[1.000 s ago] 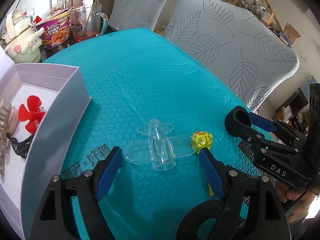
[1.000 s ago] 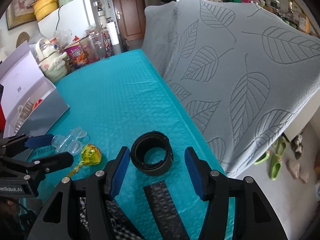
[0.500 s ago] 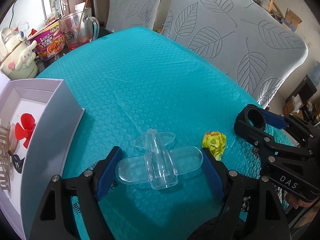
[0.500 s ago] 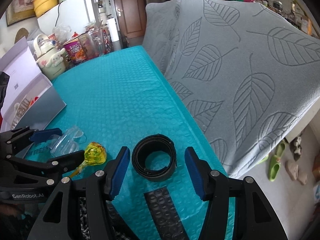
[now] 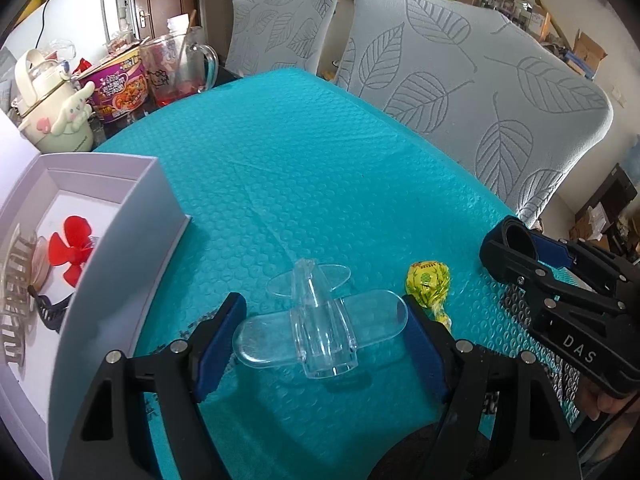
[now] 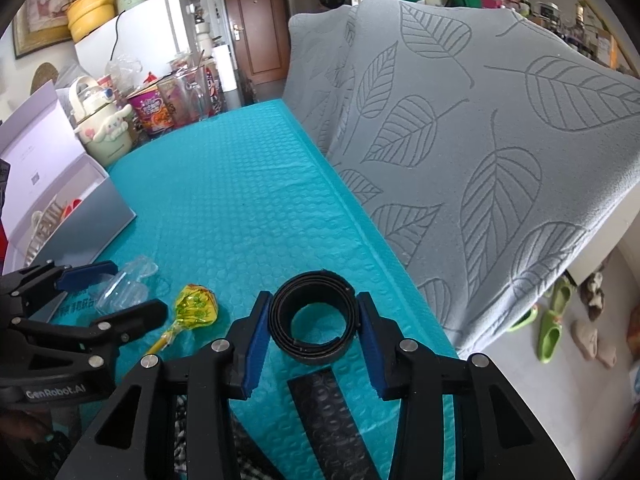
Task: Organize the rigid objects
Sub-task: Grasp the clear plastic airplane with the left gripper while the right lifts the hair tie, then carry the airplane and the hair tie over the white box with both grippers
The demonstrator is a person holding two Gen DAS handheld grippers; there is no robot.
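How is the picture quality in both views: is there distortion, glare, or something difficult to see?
Left wrist view: fisheye bending with dark corners; the clear plastic plane is transparent, so its edges are faint against the teal mat. Right wrist view: the same bending; the coiled black belt is sharp; the floor at the right looks washed out.

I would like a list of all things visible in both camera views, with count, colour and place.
toy plane: 1, clear, on mat, between left gripper's fingers
lollipop: 1, yellow, on mat between the grippers
coiled band: 1, black, between right gripper's pads
box: 1, white, left on mat
propeller: 1, red, in box
hair clips: 2, beige and black, in box
mat: 1, teal
chairs: 2, grey leaf covers, behind
left gripper: black, blue pads
right gripper: black, blue pads, just closing
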